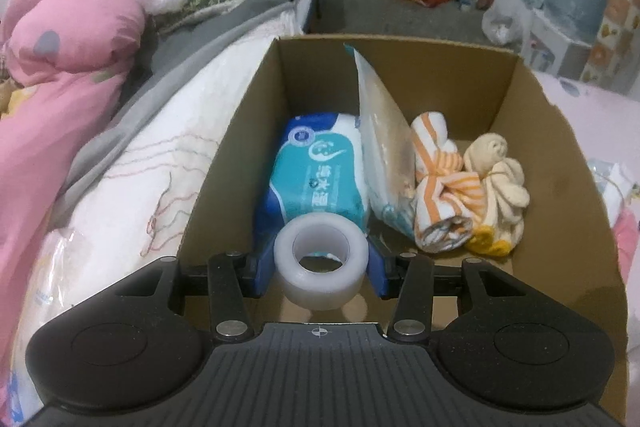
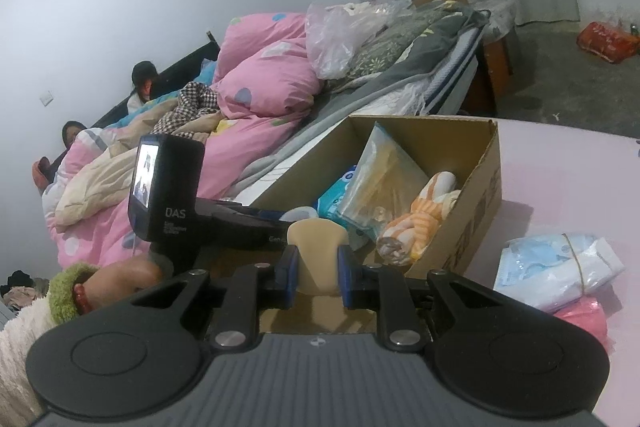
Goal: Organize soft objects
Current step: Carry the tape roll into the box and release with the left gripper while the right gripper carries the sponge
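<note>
Bedroom setup, with a pale pink desk [image 2: 560, 163] pushed against a bed [image 1: 132, 163] piled with pink quilts, and a cardboard box [image 1: 560, 163] at the desk's bed-side edge taking the soft stuff.

Nearest first: the left claw [image 1: 320, 263] is clamped on a translucent tape roll [image 1: 320, 263], pads pressing its sides, hanging just over the near end of the box. The right claw [image 2: 318, 273] is clamped on a tan sponge-like piece [image 2: 318, 251], held at the box's near rim, beside the left tool.

What could go wrong, as far as I can judge: the roll is round and slick, held only by its sides, so a tilt of the wrist might let it squirt out and drop onto the bed instead of inside. Both tools crowd the same near end, so they could knock into each other. A clumsy drop could also tip the standing bag over.

Inside the box, near to far: a blue-and-teal tissue pack [image 1: 316, 167] lying along the left wall, a clear plastic bag [image 1: 384, 147] standing on edge against it, then an orange-striped rolled towel [image 1: 440, 187] and a cream knotted cloth [image 1: 500, 187] toward the right wall. Far end is bare cardboard.

Still out near the desk's right edge: a bundled light-blue packet [image 2: 560, 267] and something pink [image 2: 584, 319].
</note>
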The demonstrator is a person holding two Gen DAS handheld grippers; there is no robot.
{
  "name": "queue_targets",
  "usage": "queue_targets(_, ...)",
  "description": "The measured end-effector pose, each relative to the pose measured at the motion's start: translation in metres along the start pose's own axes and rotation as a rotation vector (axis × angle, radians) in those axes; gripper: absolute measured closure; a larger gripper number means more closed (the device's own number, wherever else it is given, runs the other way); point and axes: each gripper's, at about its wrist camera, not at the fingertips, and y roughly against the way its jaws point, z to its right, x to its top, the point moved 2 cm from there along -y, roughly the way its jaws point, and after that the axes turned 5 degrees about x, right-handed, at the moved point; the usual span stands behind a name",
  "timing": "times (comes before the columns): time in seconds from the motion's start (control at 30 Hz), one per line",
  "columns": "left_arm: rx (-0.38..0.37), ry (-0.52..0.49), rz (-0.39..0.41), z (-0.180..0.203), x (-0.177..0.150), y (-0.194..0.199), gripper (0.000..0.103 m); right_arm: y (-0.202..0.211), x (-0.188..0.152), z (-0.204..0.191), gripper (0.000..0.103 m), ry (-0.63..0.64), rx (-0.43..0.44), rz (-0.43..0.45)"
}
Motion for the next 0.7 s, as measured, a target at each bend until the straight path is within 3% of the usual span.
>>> queue_targets(0.4, 0.024, 0.013, 0.005, -0.004, 0.001, 0.006, 0.055, 0.011, -0.001, 0.0, 0.047, 0.005, -0.007, 0.015)
queue_targets(0.5, 0.006, 0.032, 0.045, -0.007, -0.001, 0.025, 0.047, 0.013, 0.001, -0.001, 0.047, 0.008, -0.008, 0.012)
queue_targets(0.7, -0.008, 0.069, 0.176, -0.018, -0.015, 0.077, 0.022, -0.006, 0.01, -0.012, 0.047, 0.047, -0.003, -0.06)
